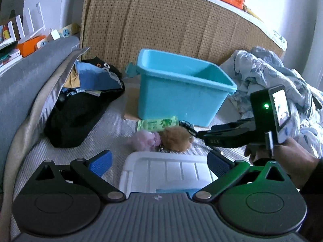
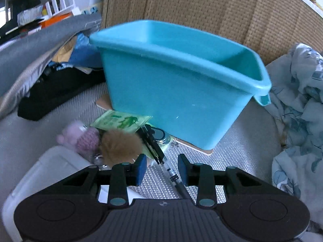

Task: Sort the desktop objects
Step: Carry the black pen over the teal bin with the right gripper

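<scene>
In the right wrist view the right tongs stood parted, clasping nothing, their blue pads either side of a thin dark pen that lay slantwise on the woven grey surface; the pads were not pressing it, so I judged the spread was set to take the pen next. The pen's upper end ran into a small heap at lower centre: a brown fluffy ball, a pink knitted toy, a green packet and a black clip, all touching or overlapping. The teal bin sat just behind the heap on a thin board, its mouth open upward, likely the place for sorted things. In the left wrist view the left tongs were released wide over a white lidded box at lower centre, holding nothing, perhaps waiting or steadying. Room was tight on the heap's side, where the fluffy ball nearly met the left pad; to the right of the pen the surface lay bare up to the crumpled floral cloth. The bin's near rim stood high, so anything lifted must clear it.
</scene>
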`<state>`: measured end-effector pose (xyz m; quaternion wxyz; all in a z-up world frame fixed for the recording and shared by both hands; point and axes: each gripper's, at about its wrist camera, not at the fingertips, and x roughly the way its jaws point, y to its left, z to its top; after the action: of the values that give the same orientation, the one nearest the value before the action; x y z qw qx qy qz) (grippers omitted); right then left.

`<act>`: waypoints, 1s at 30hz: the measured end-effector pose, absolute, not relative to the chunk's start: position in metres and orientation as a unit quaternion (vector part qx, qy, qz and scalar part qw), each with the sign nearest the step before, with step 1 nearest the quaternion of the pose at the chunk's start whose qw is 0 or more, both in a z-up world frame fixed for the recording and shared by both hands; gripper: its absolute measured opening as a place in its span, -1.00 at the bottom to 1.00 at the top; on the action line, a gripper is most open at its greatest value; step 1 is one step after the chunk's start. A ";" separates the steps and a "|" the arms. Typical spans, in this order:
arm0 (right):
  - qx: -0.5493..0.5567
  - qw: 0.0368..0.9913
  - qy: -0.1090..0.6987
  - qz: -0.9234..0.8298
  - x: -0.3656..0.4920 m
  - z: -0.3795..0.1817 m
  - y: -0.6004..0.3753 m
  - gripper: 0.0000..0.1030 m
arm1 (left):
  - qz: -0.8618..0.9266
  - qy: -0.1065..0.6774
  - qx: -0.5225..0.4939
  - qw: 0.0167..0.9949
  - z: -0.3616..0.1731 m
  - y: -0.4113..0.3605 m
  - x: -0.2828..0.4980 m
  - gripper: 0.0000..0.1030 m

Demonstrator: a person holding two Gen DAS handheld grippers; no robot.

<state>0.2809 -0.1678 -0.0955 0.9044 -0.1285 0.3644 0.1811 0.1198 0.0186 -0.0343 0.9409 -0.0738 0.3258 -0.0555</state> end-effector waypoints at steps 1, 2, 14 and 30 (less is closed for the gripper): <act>-0.131 0.903 0.368 0.180 0.283 -0.100 -0.167 -0.26 | -0.056 0.328 -0.075 0.940 -0.036 0.019 0.120 1.00; -0.135 0.902 0.371 0.176 0.284 -0.104 -0.169 -0.26 | -0.056 0.329 -0.074 0.940 -0.037 0.019 0.120 1.00; -0.103 0.890 0.416 0.153 0.301 -0.136 -0.172 -0.48 | -0.053 0.337 -0.052 0.939 -0.047 0.017 0.122 1.00; -0.048 0.906 0.388 0.164 0.271 -0.067 -0.191 -0.76 | -0.069 0.340 -0.038 0.937 -0.048 0.003 0.122 1.00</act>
<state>0.2709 -0.1912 -0.0671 0.9056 -0.0478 0.3884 0.1636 0.1219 0.0033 -0.0485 0.9370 -0.0375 0.3404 -0.0688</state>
